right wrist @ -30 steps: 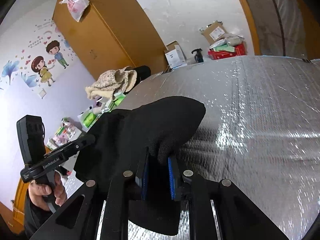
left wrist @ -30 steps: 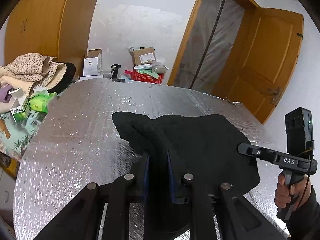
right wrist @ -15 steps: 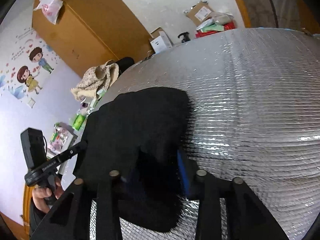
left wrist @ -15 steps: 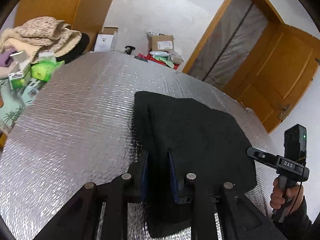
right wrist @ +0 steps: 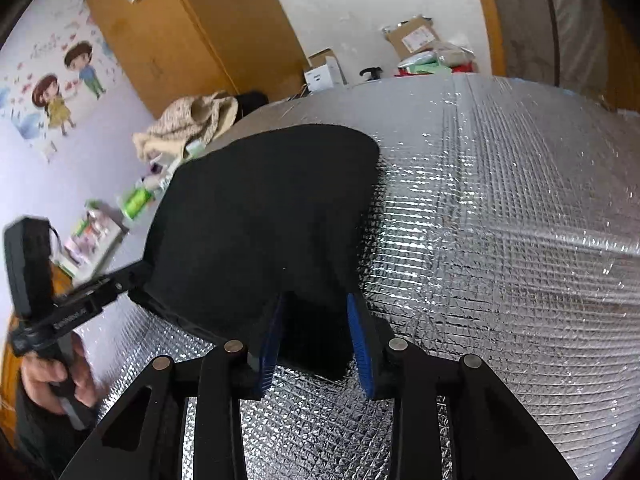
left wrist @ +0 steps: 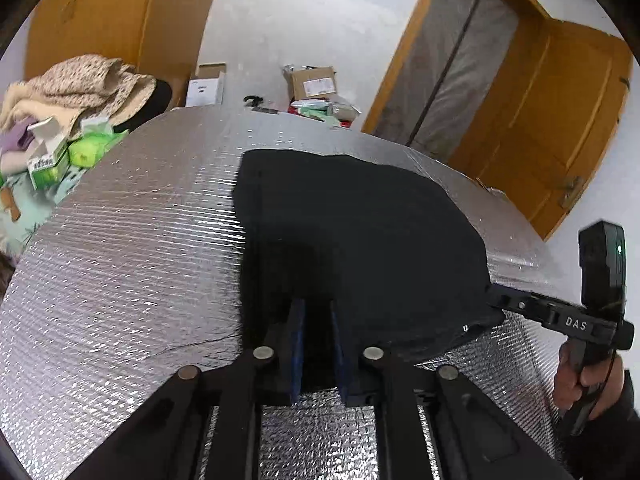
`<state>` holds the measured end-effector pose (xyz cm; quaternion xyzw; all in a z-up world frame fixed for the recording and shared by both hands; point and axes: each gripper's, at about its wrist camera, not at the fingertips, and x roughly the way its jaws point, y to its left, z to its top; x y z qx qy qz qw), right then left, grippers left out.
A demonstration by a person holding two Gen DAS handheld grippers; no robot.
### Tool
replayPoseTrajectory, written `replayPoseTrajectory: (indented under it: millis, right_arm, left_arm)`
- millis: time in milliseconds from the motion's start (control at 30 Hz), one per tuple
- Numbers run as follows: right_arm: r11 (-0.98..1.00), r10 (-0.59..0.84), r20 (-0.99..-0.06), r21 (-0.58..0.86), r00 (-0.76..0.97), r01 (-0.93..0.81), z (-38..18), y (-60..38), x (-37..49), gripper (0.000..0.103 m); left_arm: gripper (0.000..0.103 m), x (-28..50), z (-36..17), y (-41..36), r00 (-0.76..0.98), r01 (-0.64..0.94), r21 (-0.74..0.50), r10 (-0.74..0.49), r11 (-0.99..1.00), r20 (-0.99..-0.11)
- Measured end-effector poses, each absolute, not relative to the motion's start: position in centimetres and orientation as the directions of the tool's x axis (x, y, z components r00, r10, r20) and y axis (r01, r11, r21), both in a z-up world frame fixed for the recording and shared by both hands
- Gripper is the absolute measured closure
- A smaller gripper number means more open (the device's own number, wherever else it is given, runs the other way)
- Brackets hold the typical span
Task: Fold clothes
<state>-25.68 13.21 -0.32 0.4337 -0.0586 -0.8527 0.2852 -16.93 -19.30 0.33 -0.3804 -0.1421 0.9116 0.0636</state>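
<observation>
A black garment [left wrist: 352, 240] lies flat on the silver foil-covered table [left wrist: 120, 260]; it also shows in the right wrist view [right wrist: 260, 220]. My left gripper [left wrist: 316, 316] sits at its near edge with the jaws close together on the cloth. My right gripper [right wrist: 316, 312] is at the garment's near right corner with its blue pads [right wrist: 360, 340] spread apart, the cloth lying between them. The right gripper shows in the left wrist view [left wrist: 560, 316], and the left gripper shows in the right wrist view [right wrist: 80, 300].
A heap of beige clothes [left wrist: 76, 88] and green boxes [left wrist: 48, 160] lie left of the table. Cardboard boxes [left wrist: 316, 84] stand behind it. An orange door [left wrist: 560, 128] is at the back right. The table [right wrist: 500, 240] stretches to the right of the garment.
Both grippers lowered the raised black garment onto the table, where it now lies flat. The right gripper's jaws have opened; the left's stay close together.
</observation>
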Motion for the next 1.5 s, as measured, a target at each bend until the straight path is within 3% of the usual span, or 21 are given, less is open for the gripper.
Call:
replayPoseTrajectory:
  millis: [267, 333, 433, 667, 833, 900, 1500]
  right_arm:
    - [-0.816, -0.566, -0.655, 0.358, -0.500, 0.454, 1.1, 13.8, -24.6, 0.071]
    - [-0.809, -0.577, -0.638, 0.363, -0.509, 0.463, 1.6, 13.3, -25.0, 0.076]
    - [-0.805, -0.584, -0.622, 0.366, -0.521, 0.466, 2.1, 12.8, -26.3, 0.091]
    - [-0.811, -0.583, -0.661, 0.445, -0.472, 0.379, -0.3, 12.2, -31.5, 0.099]
    - [-0.810, -0.586, -0.662, 0.465, -0.468, 0.357, -0.3, 12.8, -31.2, 0.099]
    - [-0.810, -0.585, -0.660, 0.454, -0.471, 0.371, 0.6, 13.1, -30.0, 0.093]
    - [-0.778, -0.622, -0.606, 0.407, -0.495, 0.478, 6.6, 20.0, -13.4, 0.089]
  left_arm:
    - [0.093, -15.8, 0.3, -18.0, -0.709, -0.003, -0.268, 0.191, -0.963, -0.679]
    - [0.093, -15.7, 0.2, -18.1, -0.712, 0.001, -0.277, 0.194, -0.961, -0.674]
    - [0.093, -15.7, 0.1, -18.3, -0.711, -0.001, -0.287, 0.203, -0.958, -0.673]
    - [0.093, -15.7, -0.1, -18.9, -0.705, -0.006, -0.337, 0.243, -0.941, -0.667]
    - [0.093, -15.6, 0.1, -18.4, -0.708, 0.002, -0.300, 0.211, -0.954, -0.674]
    - [0.093, -15.2, 0.5, -17.9, -0.708, 0.013, -0.291, 0.197, -0.957, -0.678]
    - [0.093, -7.6, 4.3, -9.2, -0.722, -0.087, -0.232, 0.222, -0.969, -0.655]
